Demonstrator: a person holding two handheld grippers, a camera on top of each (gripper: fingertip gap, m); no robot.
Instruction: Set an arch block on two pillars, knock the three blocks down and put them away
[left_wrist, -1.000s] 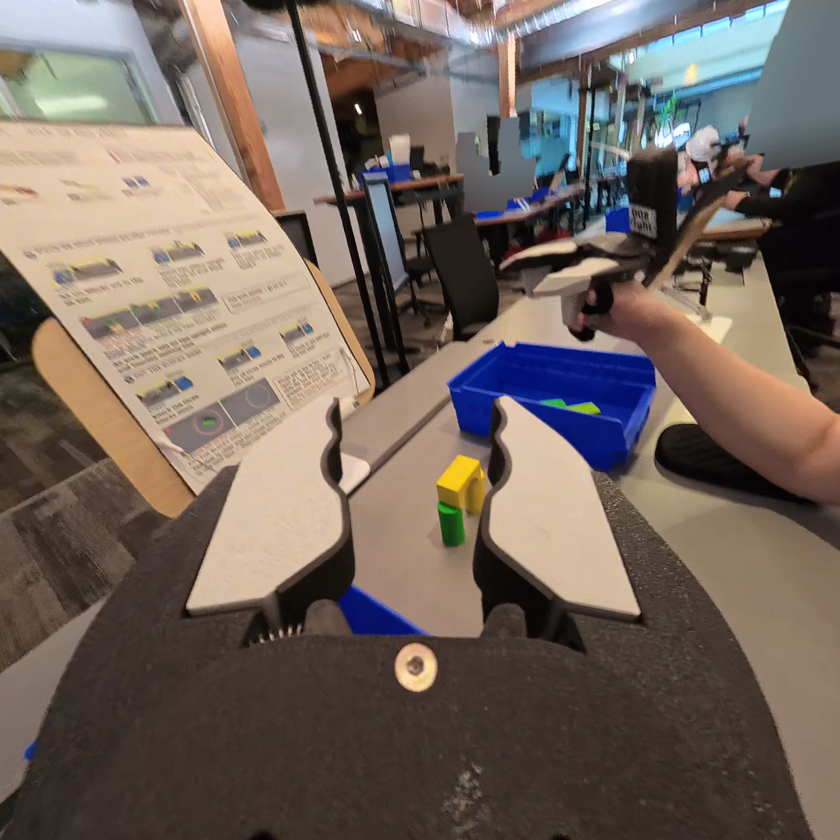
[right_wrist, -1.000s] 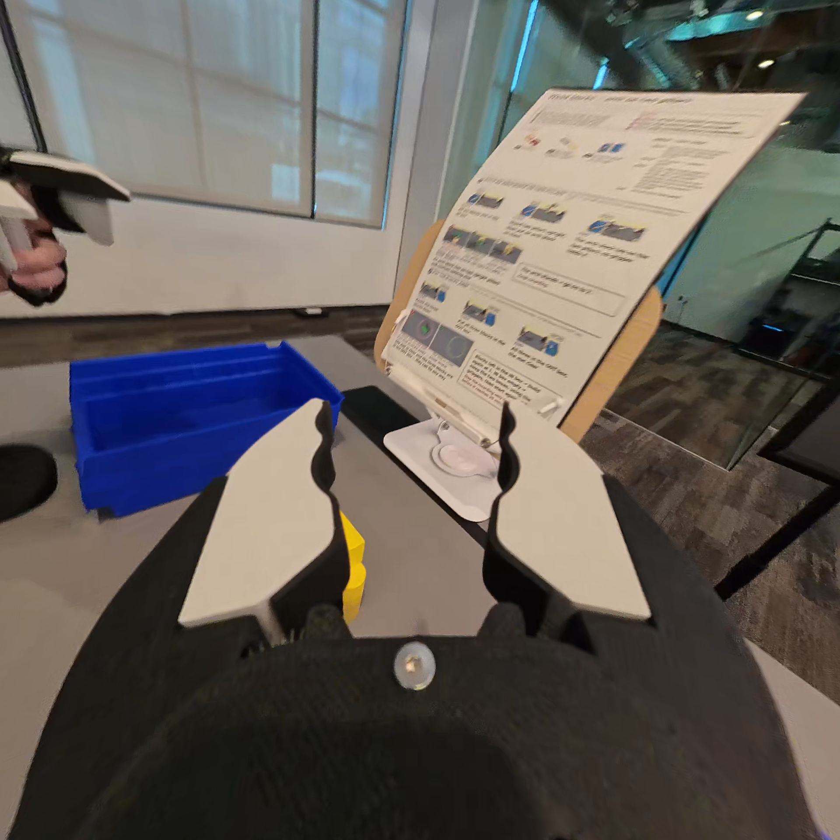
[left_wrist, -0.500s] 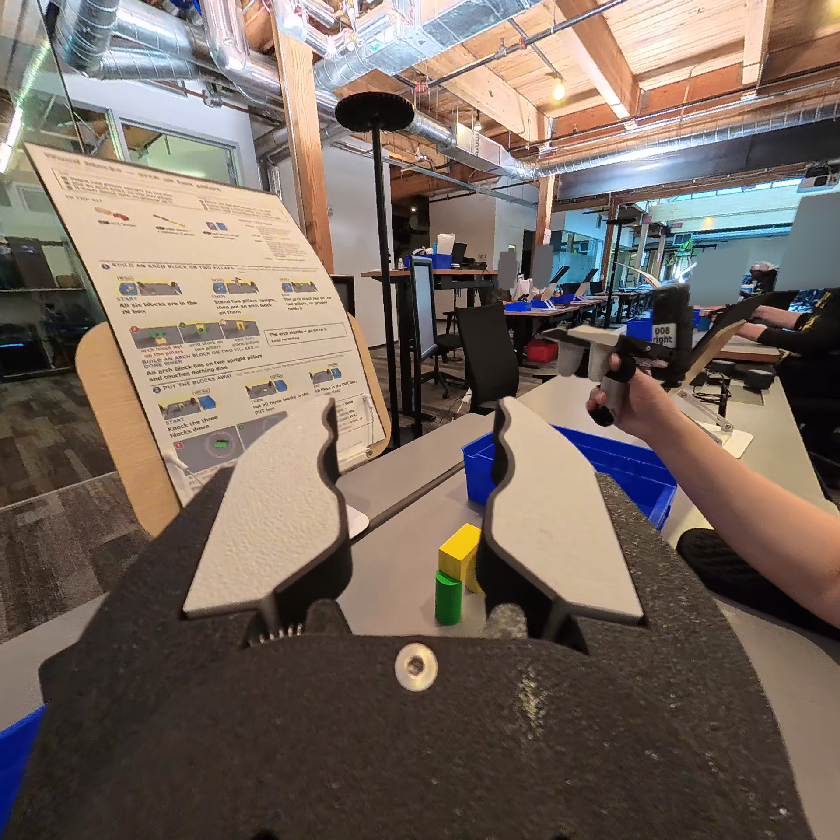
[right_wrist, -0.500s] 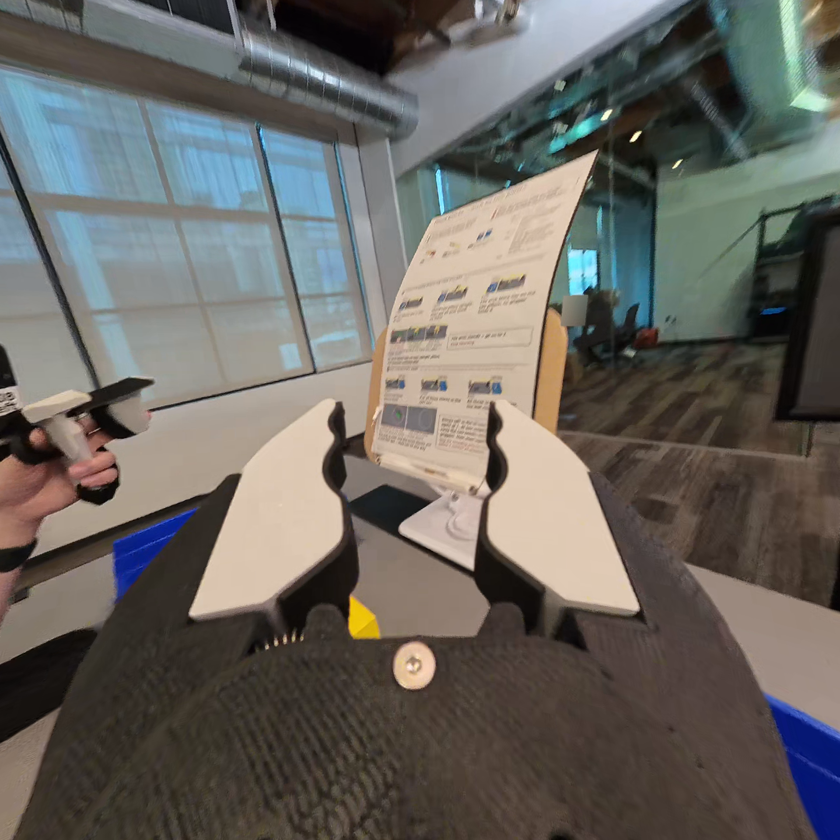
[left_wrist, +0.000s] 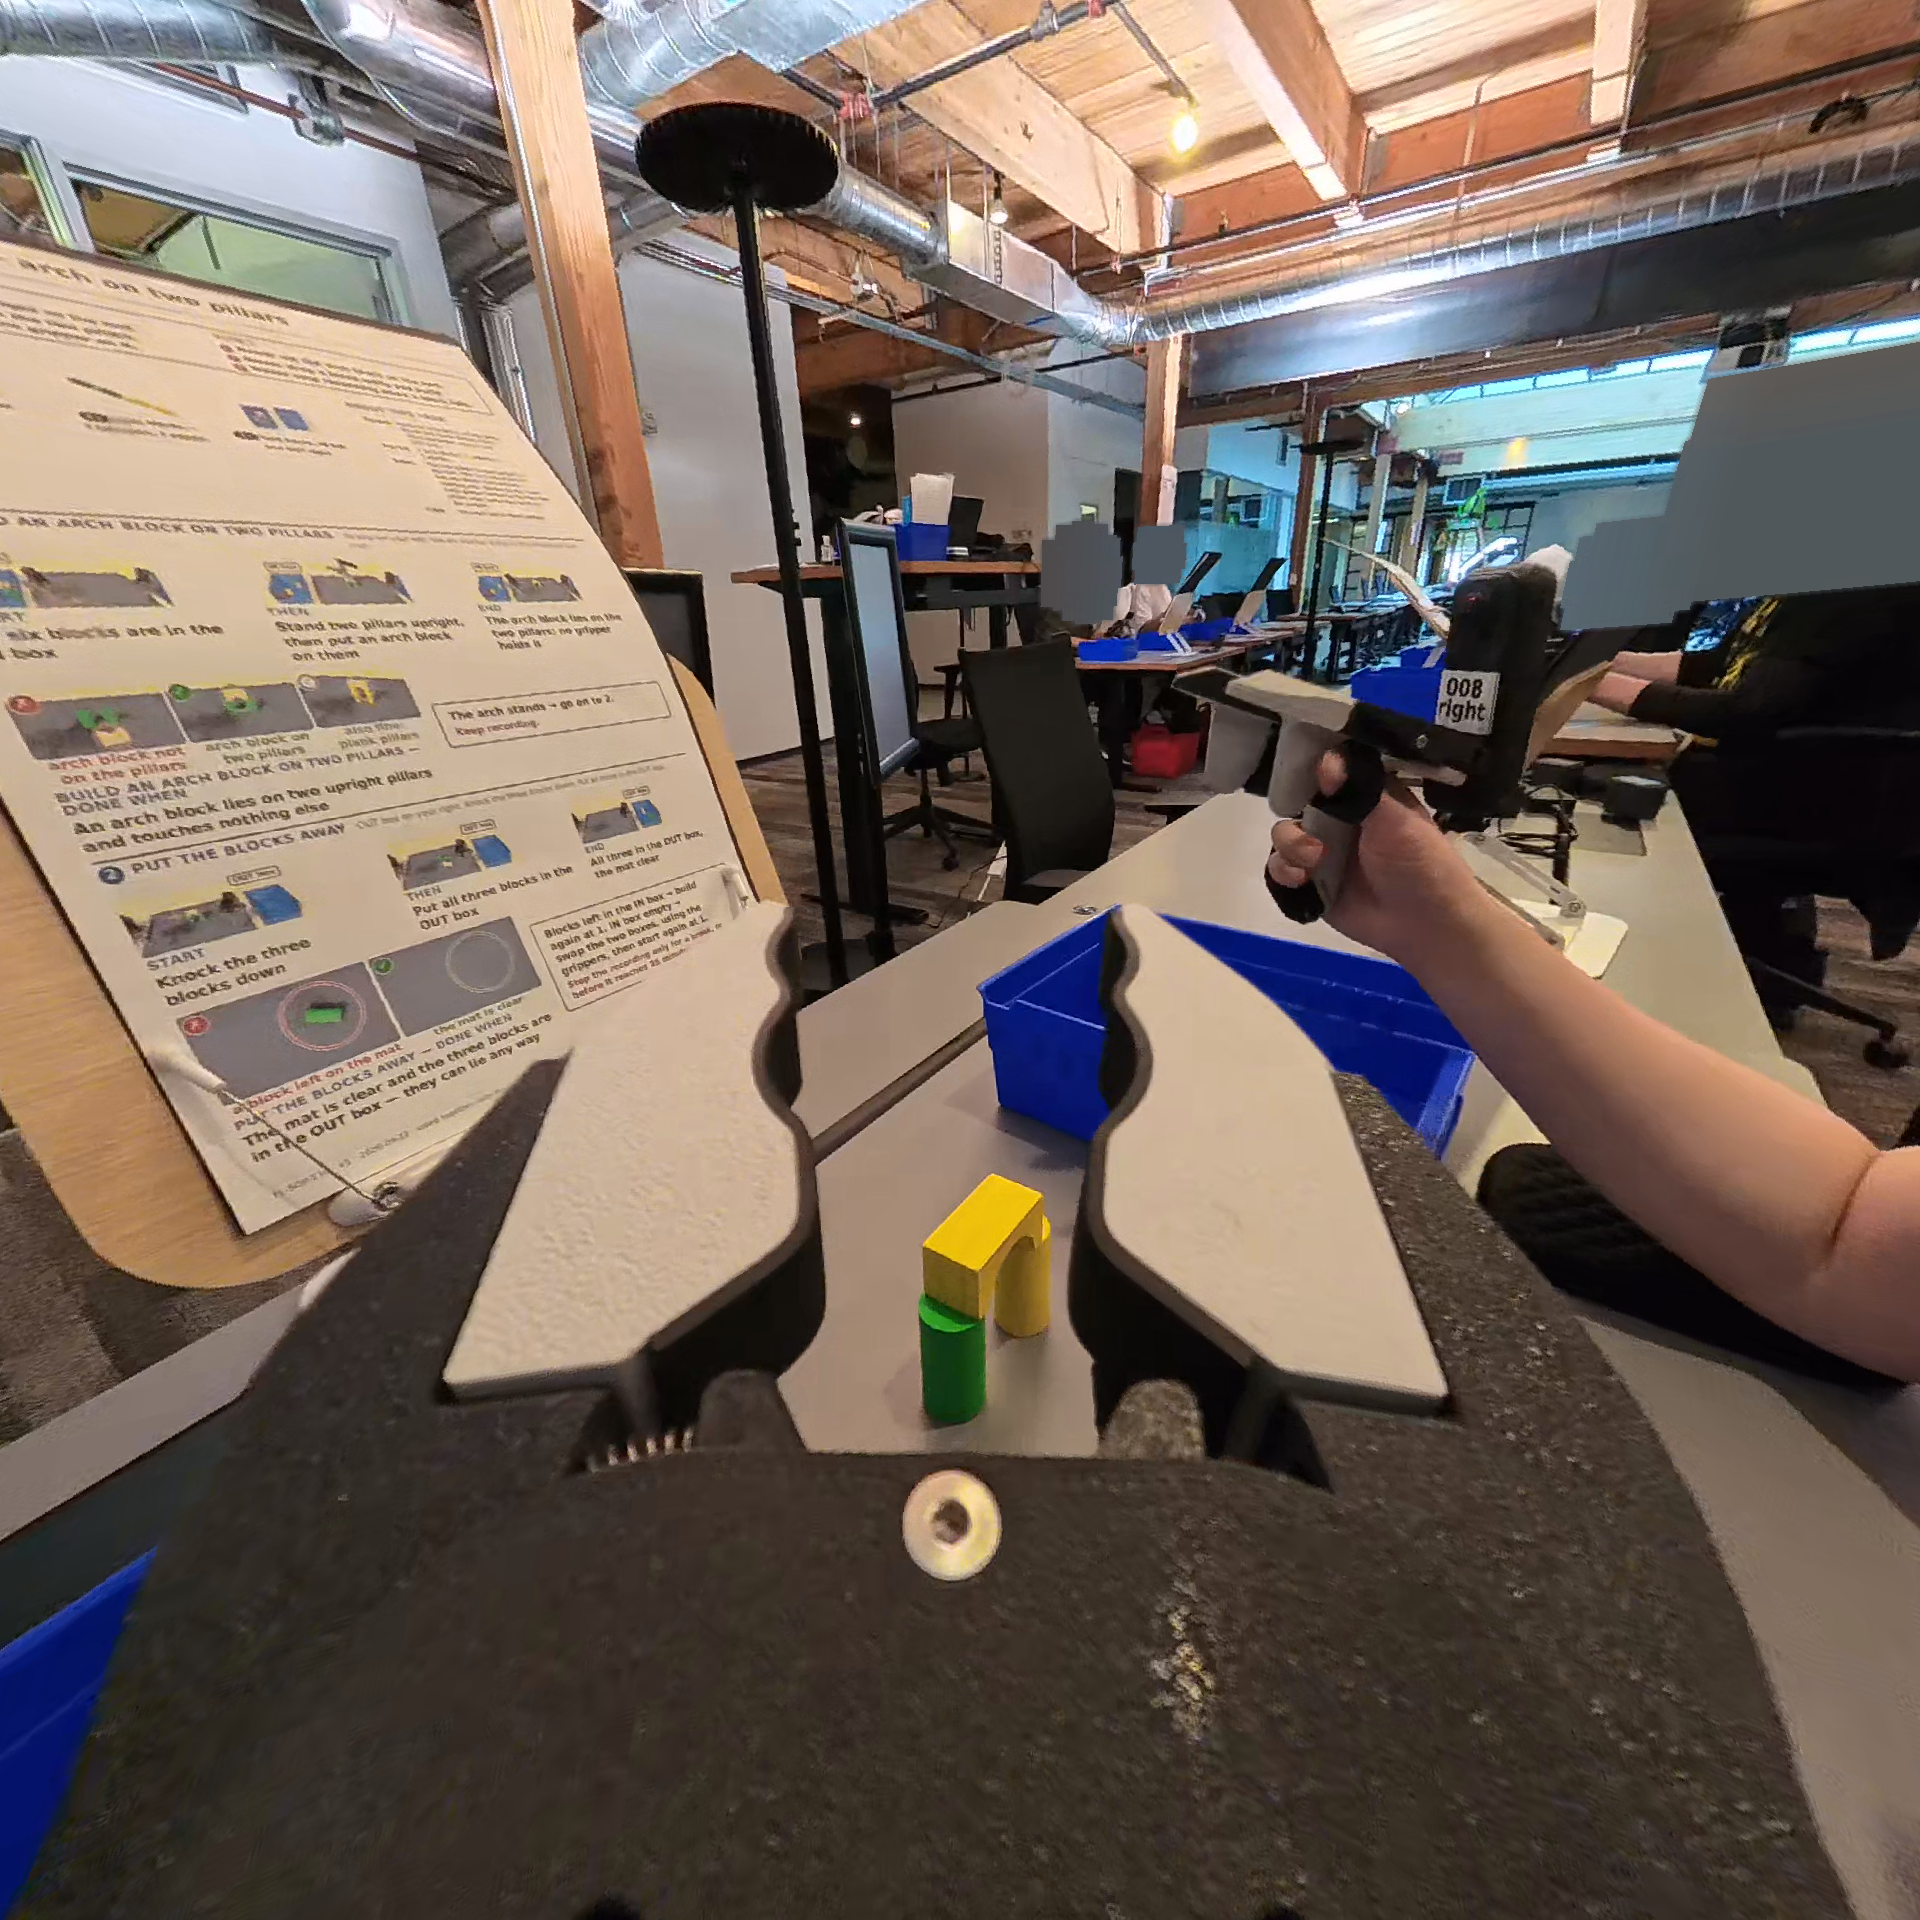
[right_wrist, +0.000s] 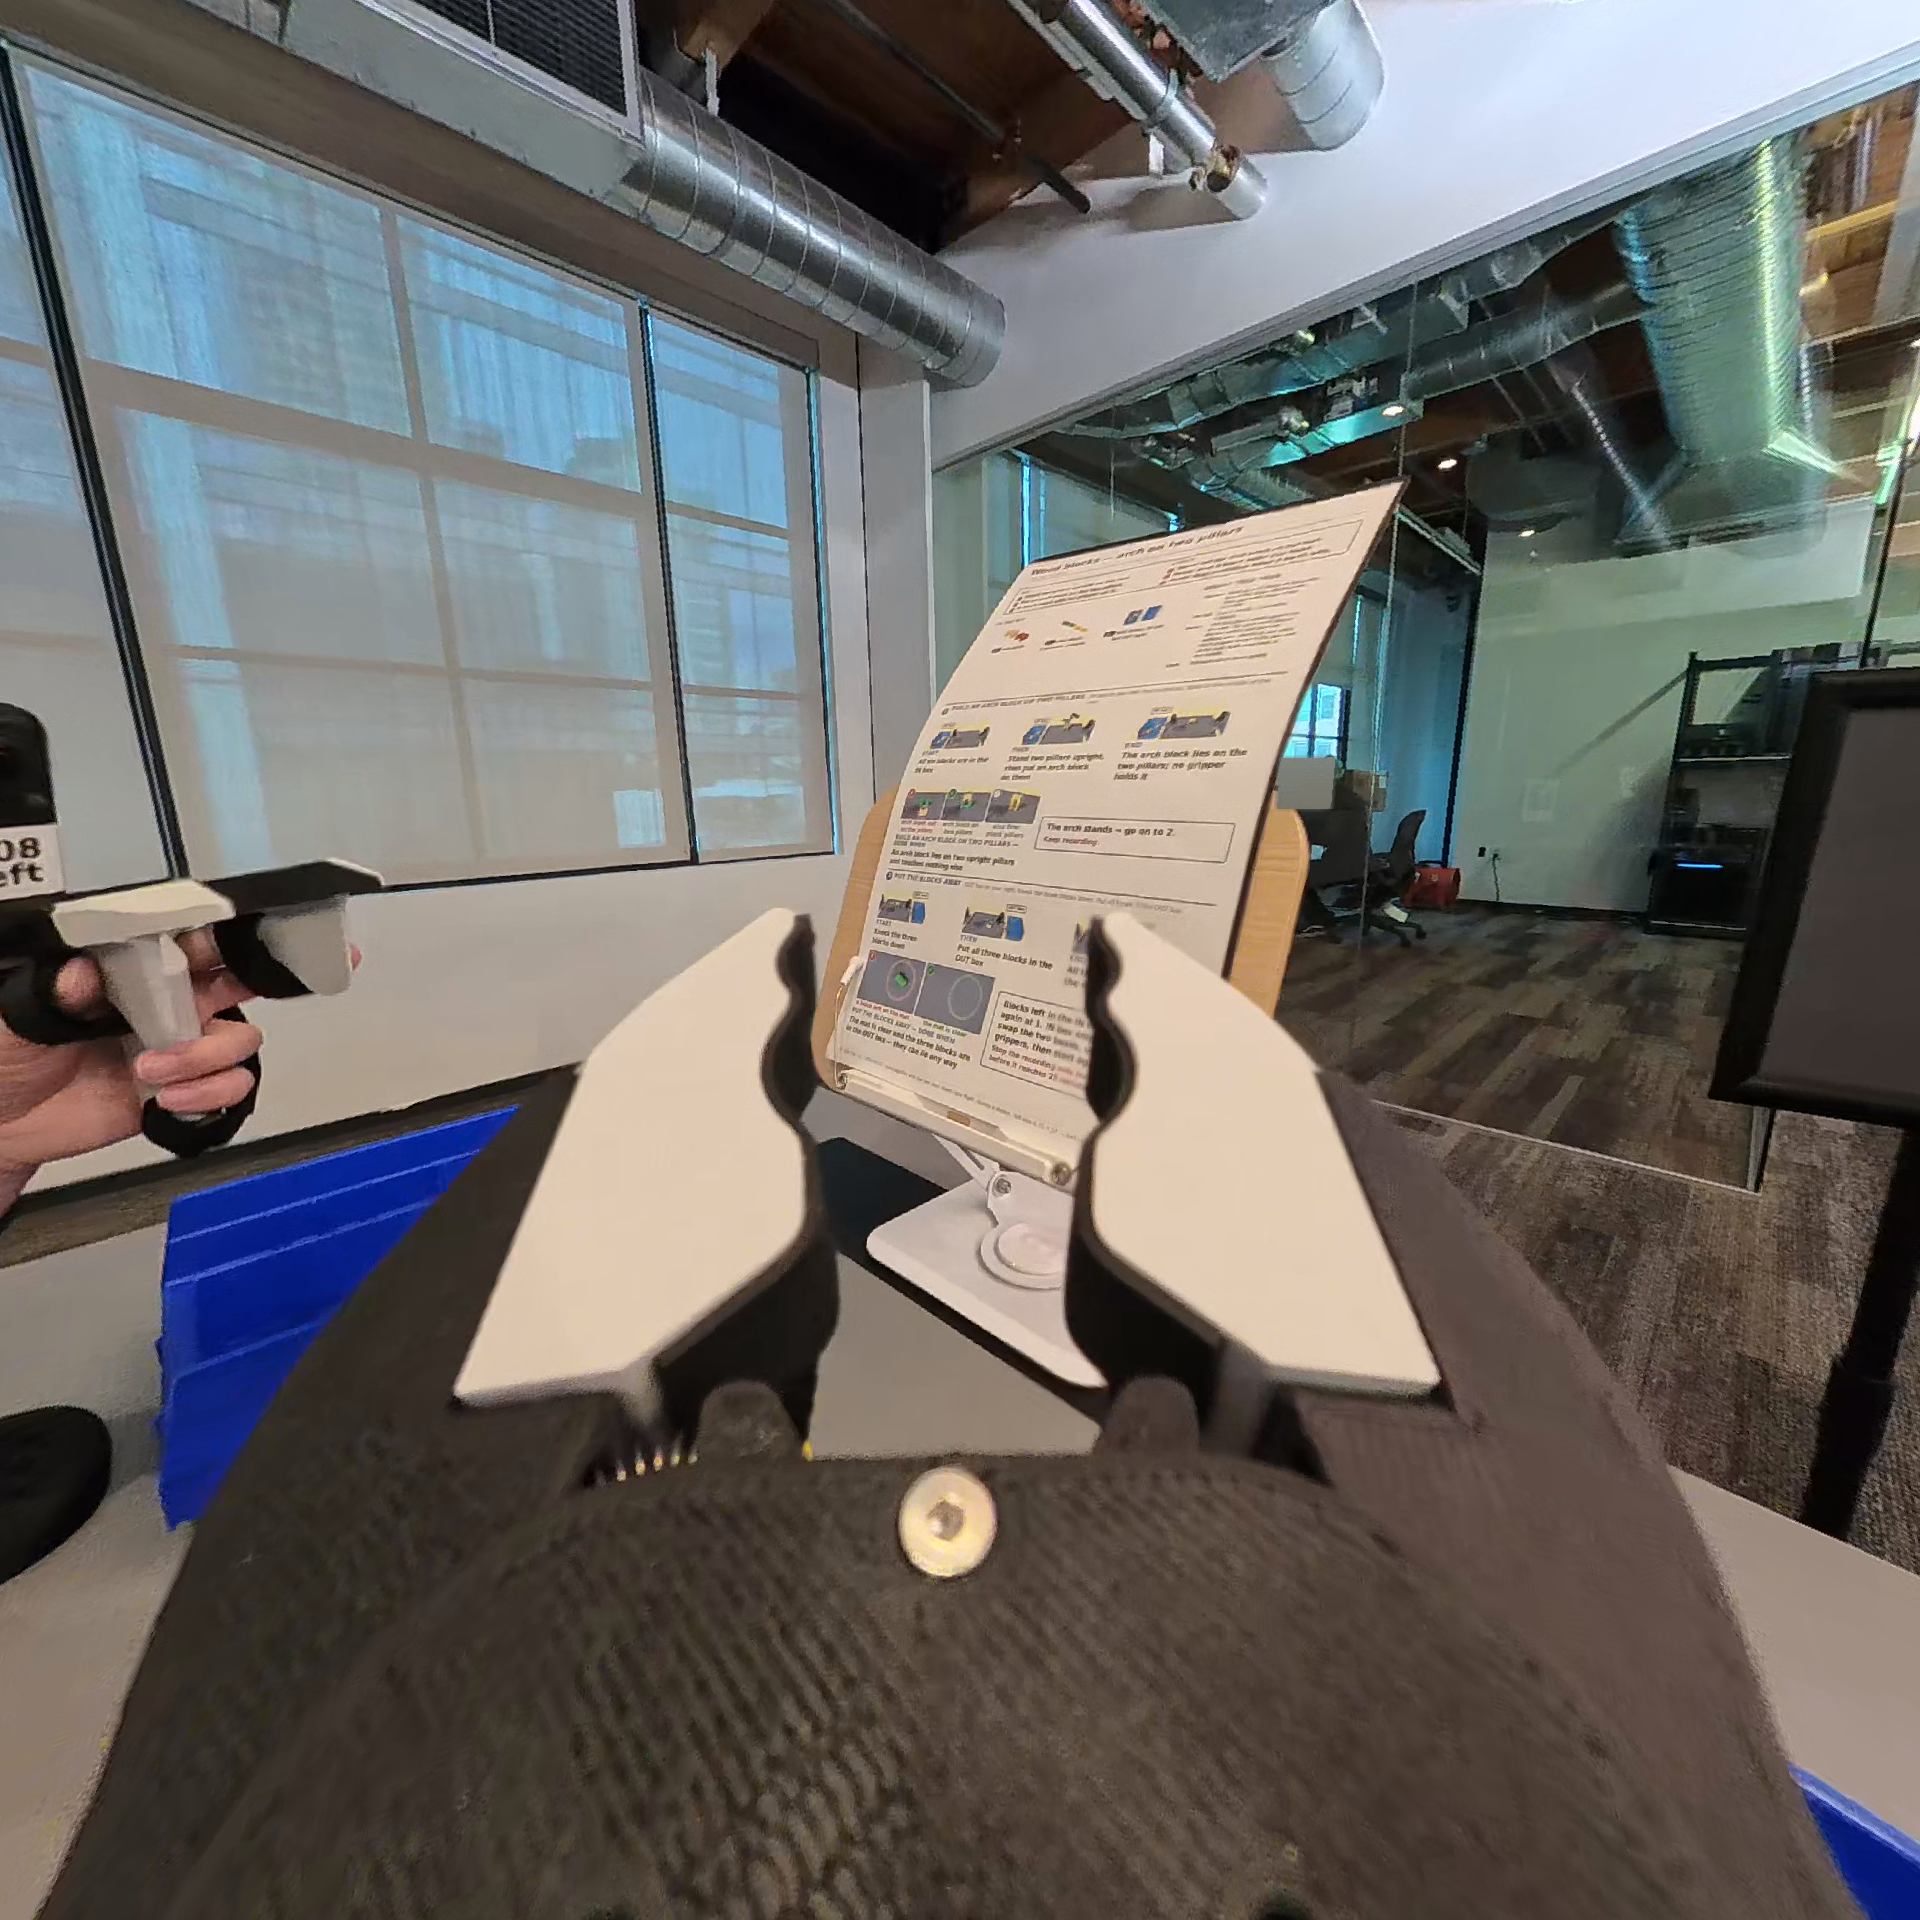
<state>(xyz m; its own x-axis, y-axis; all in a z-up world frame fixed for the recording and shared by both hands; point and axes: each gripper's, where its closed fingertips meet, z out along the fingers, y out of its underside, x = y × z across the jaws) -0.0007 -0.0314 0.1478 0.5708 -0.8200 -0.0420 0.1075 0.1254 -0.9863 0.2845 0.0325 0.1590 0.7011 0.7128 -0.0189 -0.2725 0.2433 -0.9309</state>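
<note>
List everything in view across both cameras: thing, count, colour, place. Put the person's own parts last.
arch block: 1, yellow, on top of the two pillars, mid table
green pillar: 1, green, upright under the arch's near end
yellow pillar: 1, yellow, upright under the arch's far end
blue bin: 1, blue, on the table beyond the arch
second blue bin: 1, blue, only a corner shows at the left wrist view's lower left edge
instruction sheet: 1, white on a tan board, on a white stand left of the arch
table: 1, grey
office chair: 1, black, beyond the table
left gripper: 1, black and grey, open, above the arch
right gripper: 1, black and grey, open, raised
</note>
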